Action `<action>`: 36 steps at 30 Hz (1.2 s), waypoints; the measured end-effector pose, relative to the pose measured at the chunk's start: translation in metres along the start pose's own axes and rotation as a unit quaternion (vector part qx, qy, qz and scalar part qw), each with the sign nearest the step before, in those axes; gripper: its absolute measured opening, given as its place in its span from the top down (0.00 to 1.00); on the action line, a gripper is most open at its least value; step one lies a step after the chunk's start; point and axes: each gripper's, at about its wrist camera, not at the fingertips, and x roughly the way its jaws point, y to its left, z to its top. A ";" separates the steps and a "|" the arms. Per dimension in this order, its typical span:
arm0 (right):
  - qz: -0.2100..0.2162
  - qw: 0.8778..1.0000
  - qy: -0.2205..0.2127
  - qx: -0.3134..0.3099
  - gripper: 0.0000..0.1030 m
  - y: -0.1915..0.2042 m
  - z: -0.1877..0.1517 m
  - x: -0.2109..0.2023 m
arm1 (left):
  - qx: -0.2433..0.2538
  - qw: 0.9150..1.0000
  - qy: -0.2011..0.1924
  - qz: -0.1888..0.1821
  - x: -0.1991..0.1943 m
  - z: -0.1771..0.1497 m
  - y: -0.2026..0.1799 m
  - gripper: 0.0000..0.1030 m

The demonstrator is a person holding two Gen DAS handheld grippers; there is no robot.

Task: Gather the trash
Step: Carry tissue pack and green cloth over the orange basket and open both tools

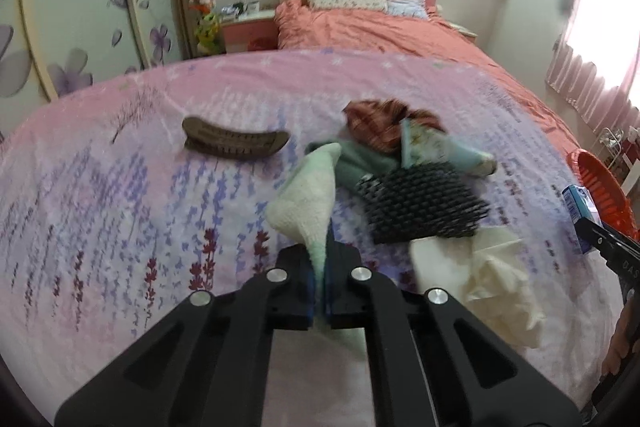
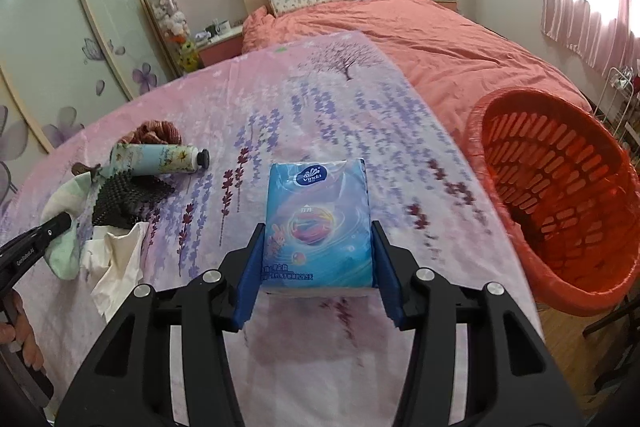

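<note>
My left gripper (image 1: 319,259) is shut on a pale green and white sock (image 1: 308,199), lifting it off the pink flowered sheet (image 1: 120,187). It shows in the right wrist view too (image 2: 64,223). My right gripper (image 2: 316,247) is shut on a blue Vinda tissue pack (image 2: 318,223), held over the sheet left of the red basket (image 2: 560,187). Crumpled white tissue (image 1: 496,275) lies right of my left gripper and also shows in the right wrist view (image 2: 116,267).
A black bristle brush (image 1: 420,207), a hand cream tube (image 2: 160,157), a reddish-brown cloth (image 1: 384,123) and a brown hair clip (image 1: 234,141) lie on the sheet. An orange duvet (image 1: 380,31) and pillows lie beyond. Wardrobe doors (image 1: 80,27) stand left.
</note>
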 end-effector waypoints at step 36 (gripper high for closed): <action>-0.074 0.982 -0.102 0.139 0.46 -0.224 0.032 -0.053 | 0.190 0.945 0.008 -0.264 0.023 0.029 -0.400 0.59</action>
